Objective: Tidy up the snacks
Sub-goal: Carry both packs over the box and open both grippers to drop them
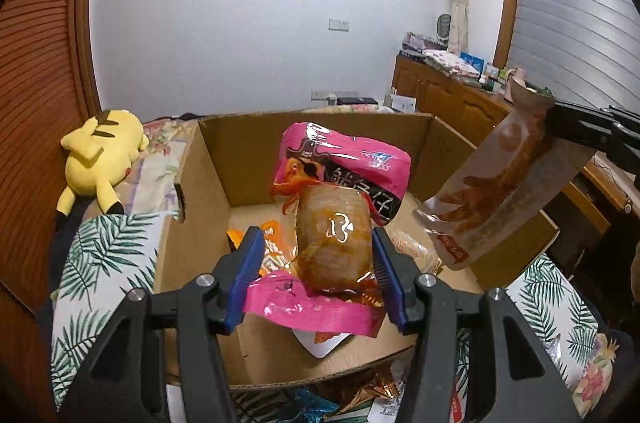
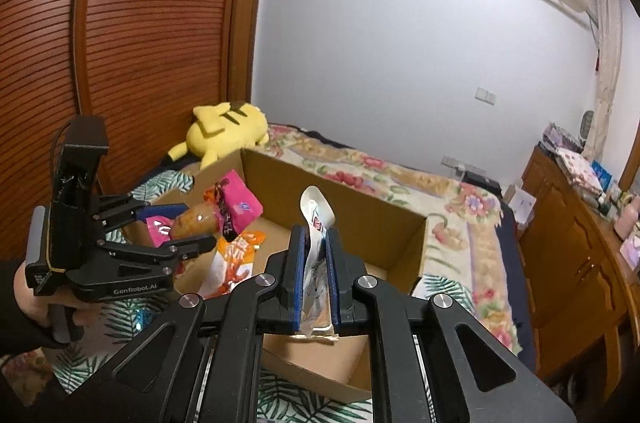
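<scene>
My left gripper point(image 1: 316, 243) is shut on a pink snack pack point(image 1: 332, 223) with a brown clear window, held above the open cardboard box point(image 1: 208, 199). It shows from the side in the right wrist view point(image 2: 192, 225). My right gripper point(image 2: 316, 239) is shut on a clear chicken-foot snack pouch point(image 2: 314, 223), held edge-on over the box point(image 2: 360, 199). In the left wrist view that pouch point(image 1: 492, 191) hangs at the right, over the box's right wall. An orange snack pack point(image 2: 236, 255) lies inside the box.
The box sits on a bed with leaf-print and floral covers point(image 2: 460, 215). A yellow plush toy point(image 1: 100, 155) lies beside the box at the far left. More snack packs point(image 1: 360, 395) lie in front of the box. A wooden cabinet point(image 2: 576, 243) stands at right.
</scene>
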`<action>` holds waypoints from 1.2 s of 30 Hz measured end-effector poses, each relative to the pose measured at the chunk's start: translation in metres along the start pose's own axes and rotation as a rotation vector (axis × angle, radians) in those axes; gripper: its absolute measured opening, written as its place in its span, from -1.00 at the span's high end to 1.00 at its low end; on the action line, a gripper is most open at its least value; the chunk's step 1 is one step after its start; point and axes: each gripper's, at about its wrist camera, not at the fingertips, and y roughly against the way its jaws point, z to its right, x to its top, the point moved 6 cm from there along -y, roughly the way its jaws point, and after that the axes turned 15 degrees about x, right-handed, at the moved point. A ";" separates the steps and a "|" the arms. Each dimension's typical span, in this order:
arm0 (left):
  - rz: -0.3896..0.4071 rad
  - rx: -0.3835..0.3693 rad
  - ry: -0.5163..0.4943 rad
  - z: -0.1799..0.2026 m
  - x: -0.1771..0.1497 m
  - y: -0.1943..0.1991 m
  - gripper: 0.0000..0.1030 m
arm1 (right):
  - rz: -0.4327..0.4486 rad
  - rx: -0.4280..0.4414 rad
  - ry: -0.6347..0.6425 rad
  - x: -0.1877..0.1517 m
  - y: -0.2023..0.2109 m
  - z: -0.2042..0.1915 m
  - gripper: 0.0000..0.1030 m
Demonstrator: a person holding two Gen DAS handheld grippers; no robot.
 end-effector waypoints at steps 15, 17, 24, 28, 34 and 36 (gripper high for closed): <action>0.028 -0.018 0.020 -0.013 -0.002 0.003 -0.19 | 0.010 0.087 -0.032 -0.006 -0.044 -0.016 0.85; 0.036 -0.017 0.024 -0.016 -0.001 0.007 -0.20 | 0.020 0.102 -0.040 -0.005 -0.046 -0.019 0.85; 0.069 -0.011 0.024 -0.027 -0.007 0.029 -0.20 | 0.025 0.115 -0.086 -0.012 -0.051 -0.015 0.85; 0.084 0.002 0.029 -0.035 -0.018 0.042 -0.21 | 0.027 0.112 -0.131 -0.020 -0.050 0.000 0.84; 0.095 0.035 0.043 -0.050 -0.037 0.057 -0.21 | 0.017 0.042 -0.135 -0.030 -0.043 0.014 0.81; 0.092 0.040 0.042 -0.052 -0.043 0.060 -0.21 | 0.010 -0.016 -0.123 -0.035 -0.043 0.024 0.80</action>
